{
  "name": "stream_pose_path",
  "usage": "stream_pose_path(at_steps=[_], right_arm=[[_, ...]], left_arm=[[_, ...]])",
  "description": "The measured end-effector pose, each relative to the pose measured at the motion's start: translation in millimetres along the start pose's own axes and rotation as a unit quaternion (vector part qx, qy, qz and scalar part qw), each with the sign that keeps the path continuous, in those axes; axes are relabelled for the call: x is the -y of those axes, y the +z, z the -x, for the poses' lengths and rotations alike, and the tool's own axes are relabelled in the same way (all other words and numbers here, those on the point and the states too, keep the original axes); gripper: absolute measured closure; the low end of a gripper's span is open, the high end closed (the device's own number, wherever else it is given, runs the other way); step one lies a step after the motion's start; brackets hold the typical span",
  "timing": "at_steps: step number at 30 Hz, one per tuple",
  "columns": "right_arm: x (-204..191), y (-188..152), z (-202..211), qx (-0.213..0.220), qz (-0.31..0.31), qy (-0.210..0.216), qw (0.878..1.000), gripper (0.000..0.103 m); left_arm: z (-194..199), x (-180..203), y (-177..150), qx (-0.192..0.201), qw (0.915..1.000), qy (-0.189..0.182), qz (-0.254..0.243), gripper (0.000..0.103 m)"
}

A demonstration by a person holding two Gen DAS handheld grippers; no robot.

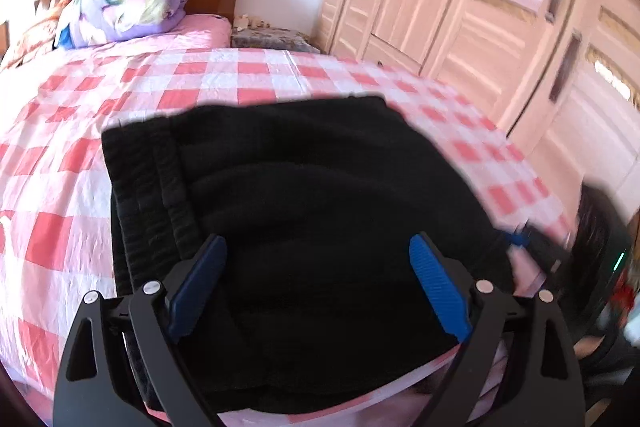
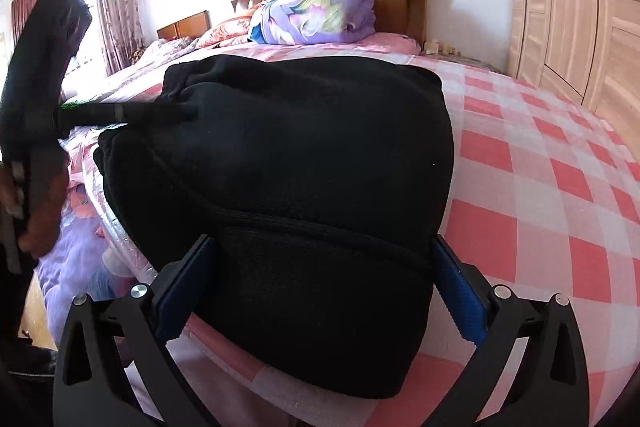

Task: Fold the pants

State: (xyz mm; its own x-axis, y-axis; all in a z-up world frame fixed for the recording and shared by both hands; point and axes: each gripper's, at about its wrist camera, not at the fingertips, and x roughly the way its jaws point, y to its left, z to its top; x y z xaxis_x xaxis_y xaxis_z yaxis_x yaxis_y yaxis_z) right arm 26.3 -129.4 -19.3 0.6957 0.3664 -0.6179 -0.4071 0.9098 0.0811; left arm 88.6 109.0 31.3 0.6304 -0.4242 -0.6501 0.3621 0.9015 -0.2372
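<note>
A big bed [image 1: 72, 163] with a pink and white checked sheet fills the room, with a tall wardrobe [image 1: 500, 7] beside it and a purple pillow [image 1: 128, 7] by the headboard. The black pants [image 1: 288, 195] lie folded in a thick pile on the sheet near the bed's edge. The left gripper [image 1: 316, 267] and the right gripper [image 2: 320, 275] are both wide open over the pile, holding nothing.
</note>
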Motion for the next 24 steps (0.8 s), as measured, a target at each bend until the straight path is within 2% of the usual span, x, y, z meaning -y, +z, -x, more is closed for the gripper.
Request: stream_pose_path(at_steps=[1,3,6,7,8,10,13,16,20,22,24], right_arm=[[-2,-2,2,0.006,-0.003,0.0,1.0,0.004],[-3,-3,5,0.01,-0.006,-0.001,1.0,0.004],[-2,1,6,0.004,-0.009,0.002,1.0,0.004],[-3,4,6,-0.004,-0.008,0.003,1.0,0.004],[-2,7,6,-0.012,-0.006,0.005,1.0,0.004],[0,19,9,-0.032,-0.005,0.021,0.999,0.004],[11,48,22,0.008,-0.016,0.022,1.0,0.004],[13,84,15,0.017,-0.01,-0.003,1.0,0.004],[-5,116,-32,-0.022,0.037,0.002,0.999,0.004],[-15,118,-68,-0.082,0.046,0.02,0.995,0.004],[-25,109,-89,-0.136,0.079,0.018,0.987,0.004]], left_arm=[[3,3,5,0.007,1.0,0.004,0.0,0.01],[-1,14,13,0.009,0.999,0.036,-0.023,0.009],[-28,12,5,-0.038,0.9935,0.098,-0.044,0.009],[-34,9,-4,-0.041,0.9924,0.101,-0.058,0.009],[-29,9,-10,-0.019,0.9928,0.1,-0.064,0.009],[-21,7,-17,-0.004,0.9933,0.098,-0.061,0.009],[-15,3,-22,0.014,0.9944,0.089,-0.055,0.009],[-16,2,-25,0.035,0.9945,0.085,-0.051,0.009],[-16,1,-28,0.056,0.9944,0.073,-0.052,0.008],[-16,0,-28,0.058,0.9949,0.061,-0.055,0.008],[-15,-4,-27,0.056,0.9958,0.047,-0.054,0.008]])
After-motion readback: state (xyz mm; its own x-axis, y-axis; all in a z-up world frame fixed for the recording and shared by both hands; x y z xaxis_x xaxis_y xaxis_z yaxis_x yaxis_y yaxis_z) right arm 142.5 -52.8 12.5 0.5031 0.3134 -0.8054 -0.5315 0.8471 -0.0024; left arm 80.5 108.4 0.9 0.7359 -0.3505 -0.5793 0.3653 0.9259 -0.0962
